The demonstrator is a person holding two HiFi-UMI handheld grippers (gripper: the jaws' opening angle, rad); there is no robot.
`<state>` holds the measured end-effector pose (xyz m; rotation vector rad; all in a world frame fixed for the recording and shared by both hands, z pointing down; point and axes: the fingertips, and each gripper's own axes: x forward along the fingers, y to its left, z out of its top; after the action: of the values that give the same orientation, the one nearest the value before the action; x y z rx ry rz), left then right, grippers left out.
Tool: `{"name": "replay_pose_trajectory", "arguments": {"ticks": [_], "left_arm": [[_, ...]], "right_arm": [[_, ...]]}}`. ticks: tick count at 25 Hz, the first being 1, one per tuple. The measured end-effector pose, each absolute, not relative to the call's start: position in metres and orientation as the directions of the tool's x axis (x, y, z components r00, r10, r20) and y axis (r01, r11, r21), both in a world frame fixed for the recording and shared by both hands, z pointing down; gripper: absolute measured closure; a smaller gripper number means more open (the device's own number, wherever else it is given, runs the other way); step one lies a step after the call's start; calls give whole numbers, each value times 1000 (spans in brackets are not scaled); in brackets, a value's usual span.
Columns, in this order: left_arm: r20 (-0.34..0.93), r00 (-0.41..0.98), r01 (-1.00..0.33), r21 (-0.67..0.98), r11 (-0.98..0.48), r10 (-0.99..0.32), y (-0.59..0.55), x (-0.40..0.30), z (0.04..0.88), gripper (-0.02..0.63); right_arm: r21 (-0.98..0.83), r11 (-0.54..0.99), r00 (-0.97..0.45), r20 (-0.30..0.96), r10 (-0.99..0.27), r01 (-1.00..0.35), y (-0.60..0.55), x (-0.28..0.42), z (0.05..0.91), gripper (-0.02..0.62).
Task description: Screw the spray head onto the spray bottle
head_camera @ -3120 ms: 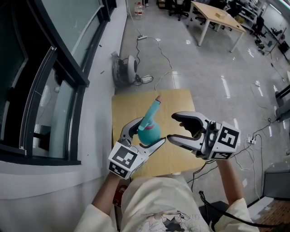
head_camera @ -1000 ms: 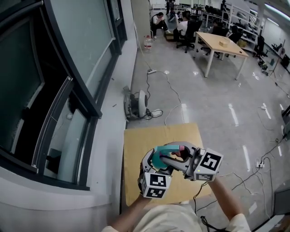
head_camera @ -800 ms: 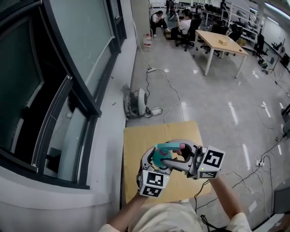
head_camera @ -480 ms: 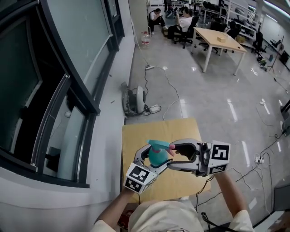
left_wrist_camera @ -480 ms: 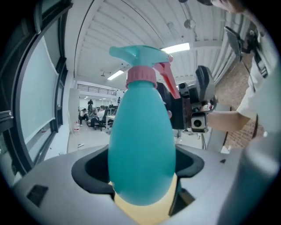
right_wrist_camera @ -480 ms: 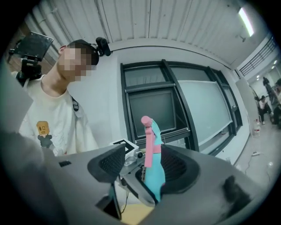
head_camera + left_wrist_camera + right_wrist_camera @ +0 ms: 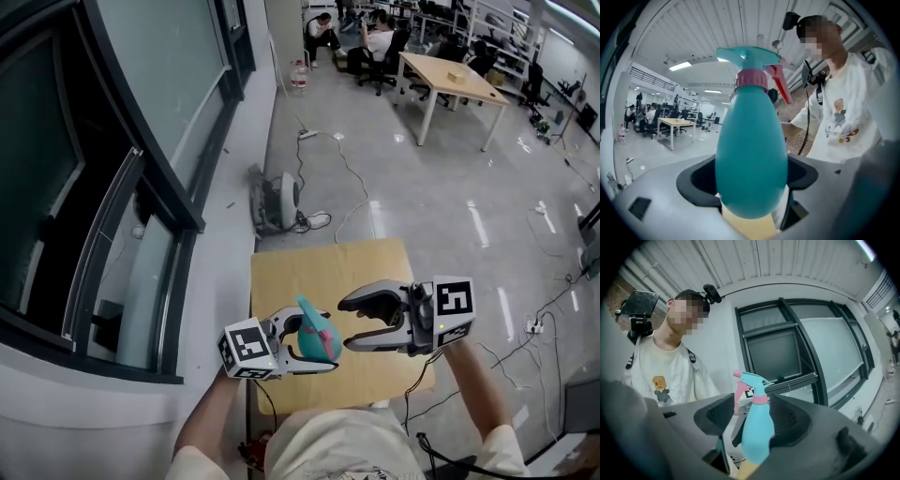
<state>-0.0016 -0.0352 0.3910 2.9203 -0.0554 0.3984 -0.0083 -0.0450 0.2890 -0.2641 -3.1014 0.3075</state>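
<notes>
L gripper [image 7: 322, 345] clamps spray bottle [image 7: 312, 336]; its view shows spray head [image 7: 749, 57] seated. Head view: R gripper [image 7: 345, 325] just opened wide, empty.

Both forearms reach forward, the grippers facing each other. The left gripper [image 7: 323, 352] clamps the spray bottle [image 7: 316, 338]. The right gripper [image 7: 347, 325] has just been opening its jaws, seemingly with nothing between them.

Cream printed T-shirt [image 7: 328, 450]; grey left tool [image 7: 319, 342], right tool [image 7: 343, 325]; black-white marker cubes [image 7: 248, 347].

Legible words, numbers, brands: none. Coded black-and-white first marker [image 7: 246, 345] on left gripper [image 7: 323, 349] cube; second marker [image 7: 453, 300] on right gripper [image 7: 345, 323] cube. Shirt print [image 7: 659, 386]: cartoon figure, wordless.
</notes>
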Motion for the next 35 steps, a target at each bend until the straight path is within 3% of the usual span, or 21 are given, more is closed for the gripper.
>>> {"name": "replay_pose_trajectory", "arguments": {"ticks": [8, 10, 12, 15, 19, 23, 25, 31, 35], "left_arm": [[338, 937, 46, 136, -990, 90, -13, 10, 392, 192], [346, 934, 50, 130, -990, 93, -13, 10, 393, 192], [344, 936, 33, 133, -991, 77, -17, 11, 393, 192], [350, 936, -76, 142, -987, -22, -34, 12, 398, 192], [406, 878, -317, 97, -944, -253, -67, 10, 413, 192], [429, 717, -613, 13, -790, -550, -111, 2, 435, 192], [431, 640, -704, -2, -710, -637, -126, -2, 449, 192], [425, 496, -827, -37, -561, -757, -146, -8, 468, 192], [419, 481, -844, -15, -536, -770, -147, -6, 474, 192]], "right_arm": [[-199, 943, -962, 7, 274, 268, -28, -37, 293, 391], [-190, 946, -962, 12, 271, 264, -28, -40, 295, 459], [-181, 953, -969, 12, 249, 242, -32, -40, 295, 462], [-174, 971, -985, 18, 172, 167, -46, -37, 300, 463], [-153, 988, -998, 55, 23, 15, -70, -35, 313, 463], [-124, 971, -978, 78, -195, -203, -99, -37, 333, 463], [-135, 942, -951, 75, -299, -307, -112, -37, 346, 463], [-97, 842, -847, 87, -524, -531, -131, -32, 365, 463], [-104, 824, -831, 91, -549, -556, -129, -33, 373, 462]]}}
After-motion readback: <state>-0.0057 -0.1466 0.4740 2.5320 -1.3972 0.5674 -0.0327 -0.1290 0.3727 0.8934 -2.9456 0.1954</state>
